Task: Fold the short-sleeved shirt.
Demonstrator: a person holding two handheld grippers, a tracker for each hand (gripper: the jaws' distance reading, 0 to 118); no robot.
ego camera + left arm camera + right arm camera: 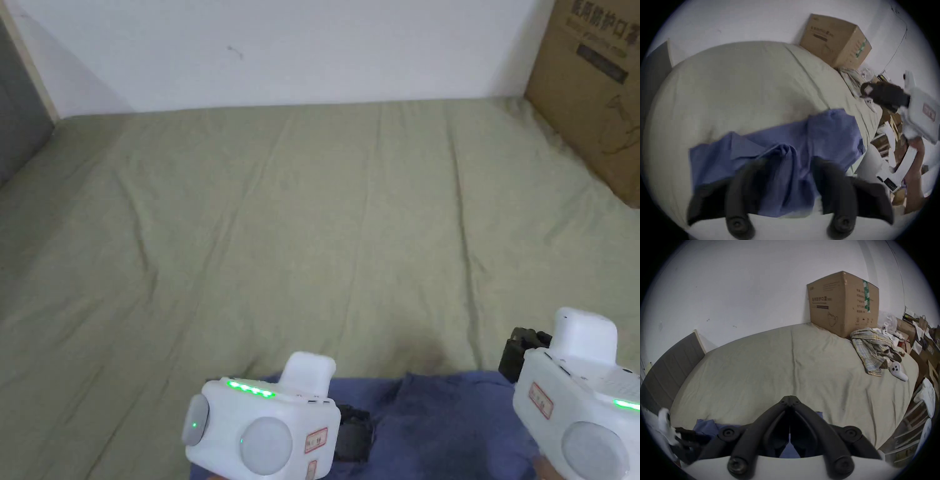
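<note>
My left gripper (pixel 786 164) was wide open over the blue shirt (pixel 826 133) at the bed's (pixel 312 219) near edge; my right gripper (pixel 790 400) was closed, holding nothing, beside it.

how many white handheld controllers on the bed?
2. One white handheld controller lies beside the plaid cloth near the bed's right edge; another sits behind it by the cardboard box. More may be hidden.

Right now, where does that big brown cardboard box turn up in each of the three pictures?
Head view: the cardboard box is cut off at the top right corner, on the bed.
Left gripper view: top, right of centre, tilted.
Right gripper view: upper right, against the wall.
Shared landmark: the blue shirt at the bed's near edge.
</note>
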